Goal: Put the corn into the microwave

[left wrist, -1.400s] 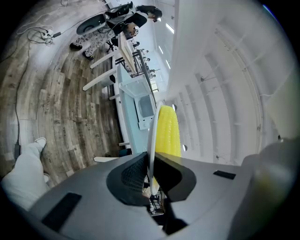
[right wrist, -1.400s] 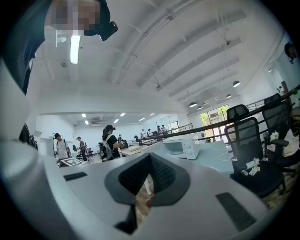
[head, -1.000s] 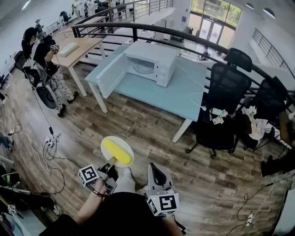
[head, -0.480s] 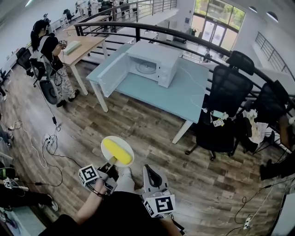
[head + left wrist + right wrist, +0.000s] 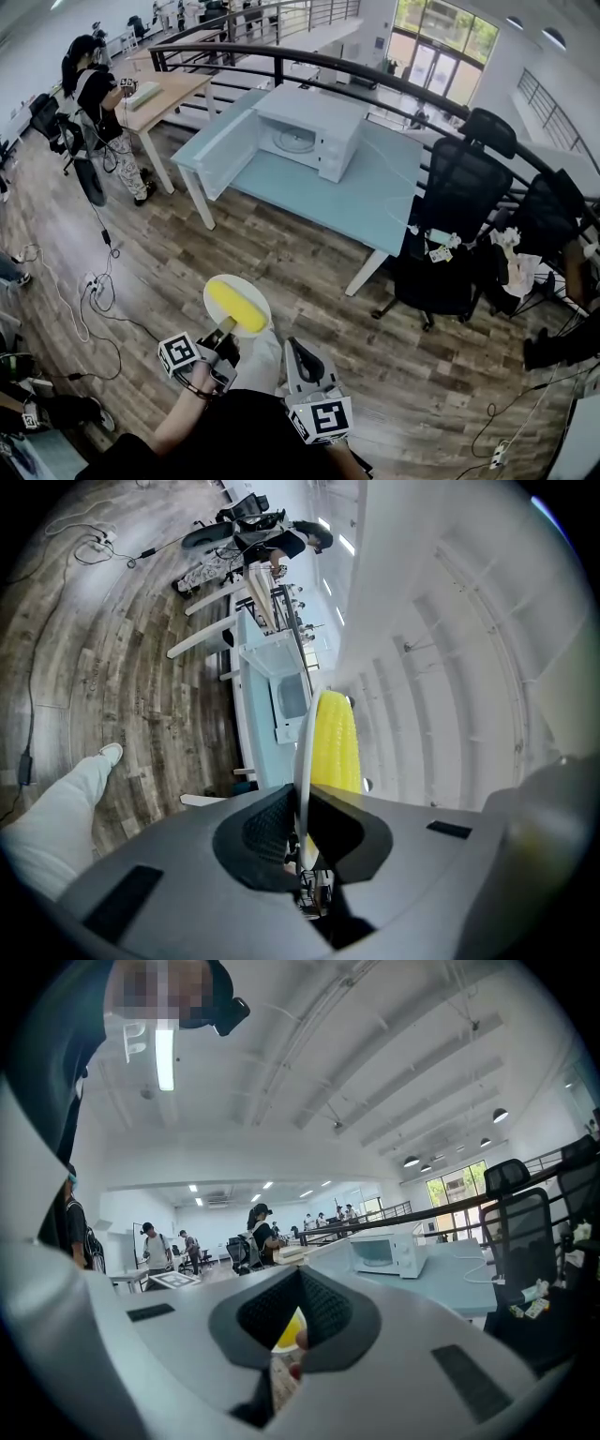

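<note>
Here we are clamping the jaws of the left gripper [image 5: 225,330] on the plate [image 5: 221,284] carrying the corn [image 5: 236,307], while the jaws of the right gripper [image 5: 298,352] are sitting closed and empty at the plate's four o'clock.

This is an open-plan office loft. Black swivel chairs [image 5: 464,183], a pale blue worktable [image 5: 370,199] and a curved black metal railing [image 5: 234,47] show it.

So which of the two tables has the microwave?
The pale blue table, where the white microwave stands with its door open; the wooden table farther left has none.
</note>
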Demonstrator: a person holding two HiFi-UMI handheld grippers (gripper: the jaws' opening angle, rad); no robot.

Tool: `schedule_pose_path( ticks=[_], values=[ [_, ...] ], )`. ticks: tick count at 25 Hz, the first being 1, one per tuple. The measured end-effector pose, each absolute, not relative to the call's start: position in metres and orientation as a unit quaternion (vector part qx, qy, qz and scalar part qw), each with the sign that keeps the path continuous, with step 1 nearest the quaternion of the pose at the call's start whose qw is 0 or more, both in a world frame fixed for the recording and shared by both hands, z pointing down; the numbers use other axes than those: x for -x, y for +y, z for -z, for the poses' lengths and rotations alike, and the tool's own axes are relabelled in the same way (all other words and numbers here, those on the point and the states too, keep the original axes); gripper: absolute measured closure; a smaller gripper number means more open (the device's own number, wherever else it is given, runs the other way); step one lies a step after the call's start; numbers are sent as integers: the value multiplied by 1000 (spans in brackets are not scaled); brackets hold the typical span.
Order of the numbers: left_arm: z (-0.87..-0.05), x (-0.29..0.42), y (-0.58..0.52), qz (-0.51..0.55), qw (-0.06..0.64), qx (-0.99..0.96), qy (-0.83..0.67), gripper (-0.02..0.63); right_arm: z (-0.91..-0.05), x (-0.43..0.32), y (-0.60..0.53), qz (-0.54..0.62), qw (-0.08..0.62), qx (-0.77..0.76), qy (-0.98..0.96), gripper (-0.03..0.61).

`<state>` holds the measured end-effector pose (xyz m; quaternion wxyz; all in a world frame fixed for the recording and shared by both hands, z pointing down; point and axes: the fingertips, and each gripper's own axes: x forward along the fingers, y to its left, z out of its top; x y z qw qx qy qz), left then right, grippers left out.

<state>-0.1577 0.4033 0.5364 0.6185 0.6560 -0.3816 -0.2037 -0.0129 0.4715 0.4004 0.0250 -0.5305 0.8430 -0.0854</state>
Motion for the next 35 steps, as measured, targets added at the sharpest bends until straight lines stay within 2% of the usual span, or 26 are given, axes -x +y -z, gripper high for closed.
schedule_pose_path(
  ticks=[35],
  values=[
    [-554,133,218,206,637,-642,-375,586,-414,-1,287,114,11,524,844,571]
  ],
)
